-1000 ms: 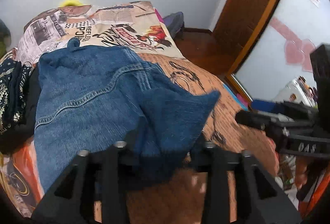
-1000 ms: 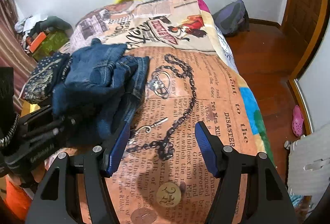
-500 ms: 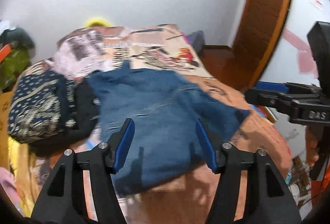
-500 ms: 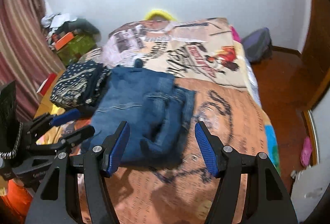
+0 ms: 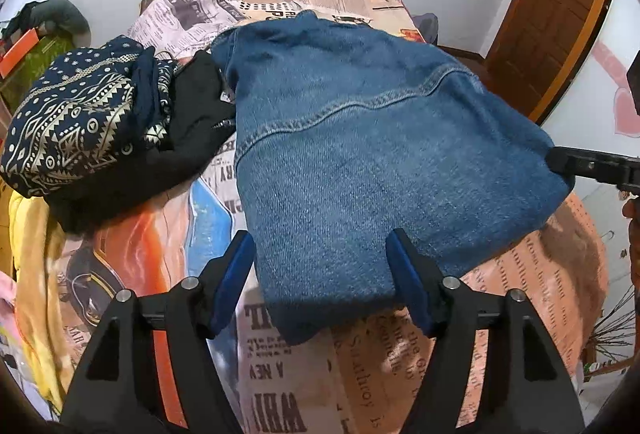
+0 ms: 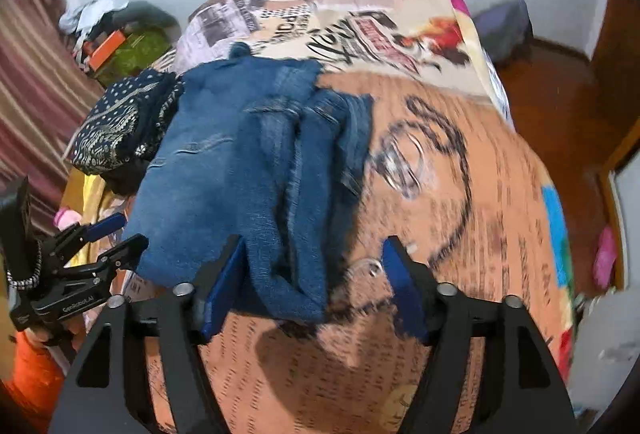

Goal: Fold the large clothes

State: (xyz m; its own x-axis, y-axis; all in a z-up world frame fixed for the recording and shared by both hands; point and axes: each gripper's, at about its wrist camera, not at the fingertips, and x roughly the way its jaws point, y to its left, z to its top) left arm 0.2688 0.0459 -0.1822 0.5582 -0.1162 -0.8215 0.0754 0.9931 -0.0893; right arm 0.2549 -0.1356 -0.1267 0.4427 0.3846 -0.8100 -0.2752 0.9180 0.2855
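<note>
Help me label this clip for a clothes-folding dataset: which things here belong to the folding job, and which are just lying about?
Part of the job:
- denim garment, folded on the bed
- left gripper, open
- right gripper, open
- printed bedspread, the work surface

Just lying about:
- navy patterned cloth
- black garment under it
- yellow cloth
- grey bag on the floor

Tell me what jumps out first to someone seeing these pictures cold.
A blue denim garment dominates, folded over mid-bed on the loud newspaper-print bedspread. To its left sits a heap of dark clothes topped by a navy cloth with gold patterning. Both the left gripper and the right gripper hang open at the denim's near edge.
</note>
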